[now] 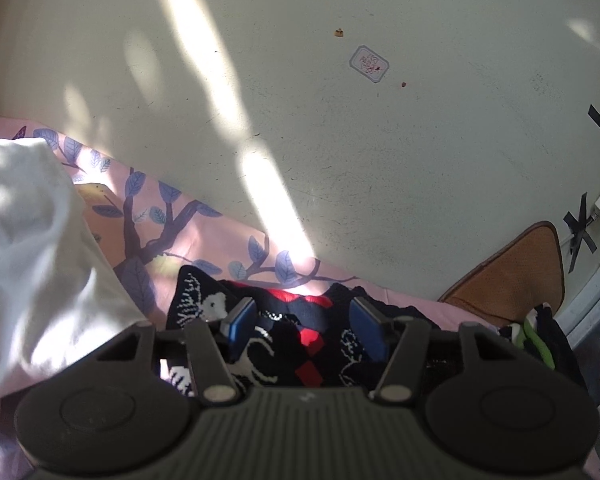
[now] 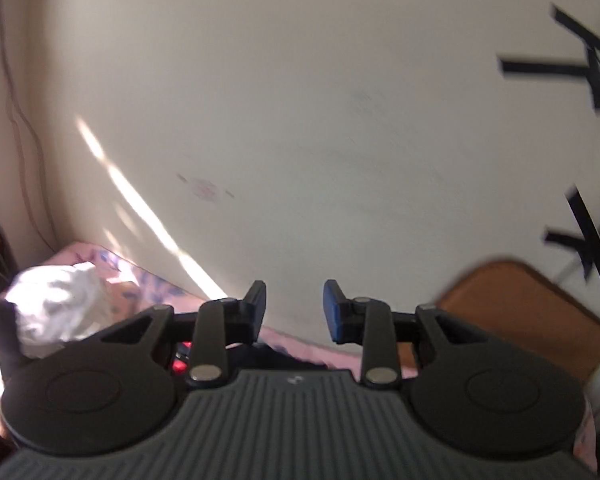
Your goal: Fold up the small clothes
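White cloth (image 1: 32, 248) lies left; the black patterned garment (image 1: 284, 340) sits bottom centre on the pink sheet (image 1: 204, 236). Left gripper (image 1: 304, 326) spread over it, right gripper (image 2: 294, 308) spread, empty. Best pinch one edge squarely.

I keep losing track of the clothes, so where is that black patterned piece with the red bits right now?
In the left wrist view, the black patterned garment lies on the pink leaf-print sheet, right under the open left tongs, with the white cloth to its left.
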`<state>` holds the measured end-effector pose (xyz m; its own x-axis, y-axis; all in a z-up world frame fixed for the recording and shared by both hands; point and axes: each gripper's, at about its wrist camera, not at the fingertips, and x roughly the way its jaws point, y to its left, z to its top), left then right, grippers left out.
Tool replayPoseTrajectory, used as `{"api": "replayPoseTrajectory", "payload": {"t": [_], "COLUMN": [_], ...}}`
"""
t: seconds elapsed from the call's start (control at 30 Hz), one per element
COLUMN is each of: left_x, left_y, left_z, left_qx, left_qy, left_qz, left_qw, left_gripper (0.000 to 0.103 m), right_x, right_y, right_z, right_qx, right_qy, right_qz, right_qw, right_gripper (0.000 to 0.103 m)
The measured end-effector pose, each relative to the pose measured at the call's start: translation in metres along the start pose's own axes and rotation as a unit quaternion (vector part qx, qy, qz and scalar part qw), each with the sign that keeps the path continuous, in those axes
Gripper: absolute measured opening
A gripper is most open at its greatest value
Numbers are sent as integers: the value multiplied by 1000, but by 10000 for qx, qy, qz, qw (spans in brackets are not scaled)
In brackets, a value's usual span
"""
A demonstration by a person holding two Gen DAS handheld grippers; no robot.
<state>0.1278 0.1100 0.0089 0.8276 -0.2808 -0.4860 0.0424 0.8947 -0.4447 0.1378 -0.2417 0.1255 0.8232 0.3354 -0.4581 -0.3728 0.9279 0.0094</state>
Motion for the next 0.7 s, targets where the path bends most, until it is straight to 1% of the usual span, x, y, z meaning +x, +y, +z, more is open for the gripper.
{"api": "replayPoseTrajectory", "payload": {"t": [0.03,0.07,0.1,0.13,0.17,0.2,0.23,0.27,0.3,0.33,0.37,0.4,0.43,0.47,0.5,0.53,0.57,0.6,0.63,0.7], "left_x": [0,0,1,2,2,2,1,-1,-3,-6,-8,-11,-13,-14,-13,-11,-9,-7,-7,-9], "left_y": [-3,-6,-7,-7,-4,-1,3,8,12,17,20,22,23,23,23,23,23,23,24,28], "left_z": [-1,-2,-2,-3,-2,-2,0,2,5,8,10,11,13,14,14,14,14,13,13,14], "left_qx": [74,130,160,164,126,58,-31,-127,-226,-314,-369,-393,-398,-398,-405,-409,-403,-394,-398,-477], "left_qy": [-24,-37,-34,-27,-16,-17,-28,-50,-77,-99,-121,-149,-192,-225,-233,-206,-167,-136,-126,-166], "left_qz": [3,9,24,42,52,50,52,52,43,19,-13,-38,-51,-48,-41,-39,-26,2,29,5], "left_qw": [10000,9999,9999,9999,9999,10000,10000,9999,9997,9995,9992,9991,9990,9989,9989,9989,9990,9991,9991,9987], "left_gripper": [53,53,53,53,53,53,53,53,53,53,53,53,53,53,53,53,53,53,53,53], "right_x": [9,15,19,22,25,26,26,36,42,42,51,58,76,84,101,107,107,111,115,118], "right_y": [-21,-36,-49,-54,-53,-45,-45,-26,-17,-17,-9,-5,1,7,31,41,41,53,68,98], "right_z": [-25,-46,-67,-84,-110,-120,-120,-129,-135,-135,-137,-140,-136,-137,-125,-121,-121,-116,-109,-98], "right_qx": [205,399,639,910,1432,1667,1667,1983,2099,2099,2227,2325,2442,2518,2512,2458,2458,2369,2223,1917], "right_qy": [215,396,538,641,728,760,760,924,1037,1037,1163,1243,1316,1329,1292,1289,1289,1213,1128,1023], "right_qz": [-269,-392,-336,-168,365,716,716,1226,1368,1368,1446,1467,1455,1426,1523,1628,1628,1716,1898,2345], "right_qw": [9992,9977,9959,9936,9863,9805,9805,9680,9625,9625,9571,9534,9497,9479,9471,9468,9468,9485,9497,9475], "right_gripper": [36,36,36,36,36,36,36,39,40,44,46,47,46,36,22,3,3,3,3,3]}}
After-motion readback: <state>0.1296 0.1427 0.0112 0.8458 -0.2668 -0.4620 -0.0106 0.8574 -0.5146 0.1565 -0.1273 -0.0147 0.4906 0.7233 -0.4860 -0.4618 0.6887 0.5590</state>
